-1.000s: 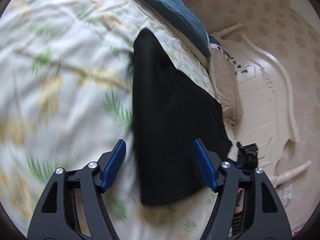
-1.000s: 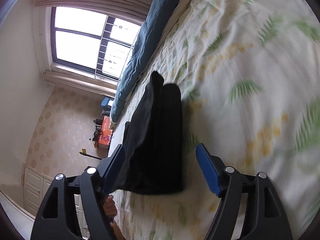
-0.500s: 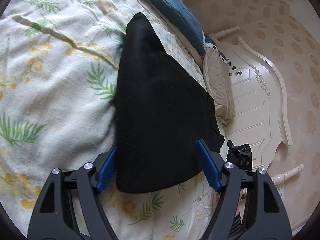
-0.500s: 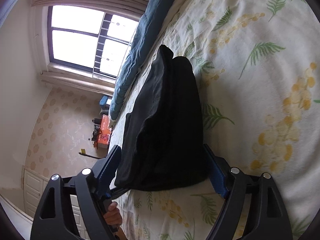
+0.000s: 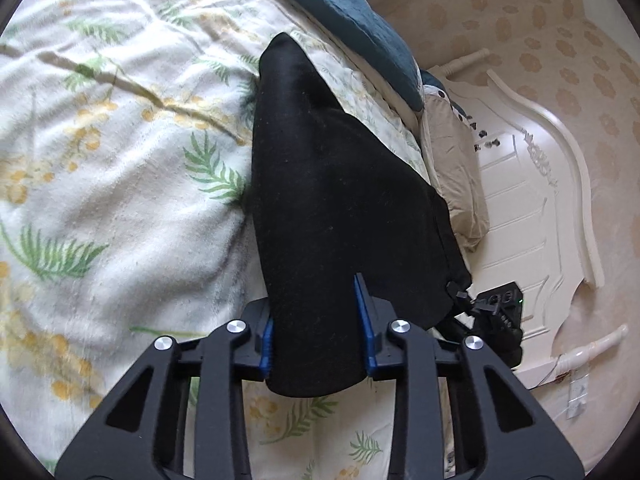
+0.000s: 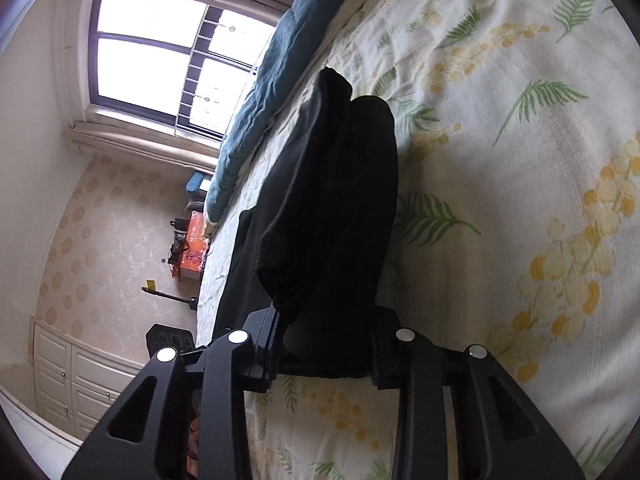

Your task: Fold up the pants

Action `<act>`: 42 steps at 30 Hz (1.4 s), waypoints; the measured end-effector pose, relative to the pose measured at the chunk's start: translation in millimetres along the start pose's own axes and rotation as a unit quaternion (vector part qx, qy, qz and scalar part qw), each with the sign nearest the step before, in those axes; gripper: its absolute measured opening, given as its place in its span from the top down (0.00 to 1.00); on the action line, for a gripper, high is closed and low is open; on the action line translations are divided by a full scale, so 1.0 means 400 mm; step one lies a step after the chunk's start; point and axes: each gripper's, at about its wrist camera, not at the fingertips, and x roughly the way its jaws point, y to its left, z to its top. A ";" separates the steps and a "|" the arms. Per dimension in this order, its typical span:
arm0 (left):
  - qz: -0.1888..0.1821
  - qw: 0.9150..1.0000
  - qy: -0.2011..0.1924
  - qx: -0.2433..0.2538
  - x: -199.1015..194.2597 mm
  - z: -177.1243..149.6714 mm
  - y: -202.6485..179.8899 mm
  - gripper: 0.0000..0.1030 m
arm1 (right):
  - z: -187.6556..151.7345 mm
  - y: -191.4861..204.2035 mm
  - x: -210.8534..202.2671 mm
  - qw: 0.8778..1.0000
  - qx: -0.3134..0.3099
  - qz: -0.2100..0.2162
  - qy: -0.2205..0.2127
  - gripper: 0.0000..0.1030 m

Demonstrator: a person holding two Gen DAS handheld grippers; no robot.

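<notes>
Lying along the edge of the bed, the black pants [image 5: 336, 208] are already doubled into a long narrow strip whose far end tapers toward the dark blue blanket [image 5: 352, 12]. The cloth looks soft, fairly thick and limp, so it should sag and slide on itself when lifted; it is probably light, and not fragile. The near hem corners look like the sensible places to take hold, so that all layers come up together. The left tool [image 5: 318, 336] has just been closing and now pinches the near end of the strip between its blue pads [image 5: 362, 320], the fabric bulging out past them. Seen from the right wrist, the right tool [image 6: 328, 344] has likewise just been closing and clamps a bunched fold of the pants [image 6: 332, 208]; its pads are hidden by the cloth. Both grips sit at the same near end. Around them spreads the floral bedspread [image 6: 520, 160], with a white headboard [image 5: 552, 184] on one side and a window [image 6: 160, 64] on the other.
</notes>
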 end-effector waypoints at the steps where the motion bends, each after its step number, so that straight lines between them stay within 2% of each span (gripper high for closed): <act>1: 0.009 1.000 -0.001 0.008 -0.007 -0.009 -0.010 0.70 | -0.006 0.005 -0.004 1.000 -0.001 0.001 0.001 0.68; 9: 0.032 0.999 -0.002 0.020 -0.064 -0.095 -0.033 0.70 | -0.081 -0.009 -0.043 1.000 -0.003 0.003 0.015 0.68; 20: 0.026 1.000 -0.009 0.007 -0.123 -0.206 -0.027 0.70 | -0.164 -0.015 -0.084 1.000 -0.008 0.010 0.024 0.68; 37: 0.021 1.000 -0.007 0.012 -0.134 -0.230 -0.024 0.69 | -0.165 -0.064 -0.075 0.999 0.012 0.036 0.026 0.68; 40: 0.018 1.000 -0.006 0.018 -0.133 -0.232 -0.022 0.67 | -0.173 -0.077 -0.080 0.999 0.014 0.043 0.027 0.67; 42: 0.024 0.999 -0.009 0.027 -0.134 -0.235 -0.028 0.62 | -0.174 -0.080 -0.082 0.998 0.015 0.046 0.027 0.65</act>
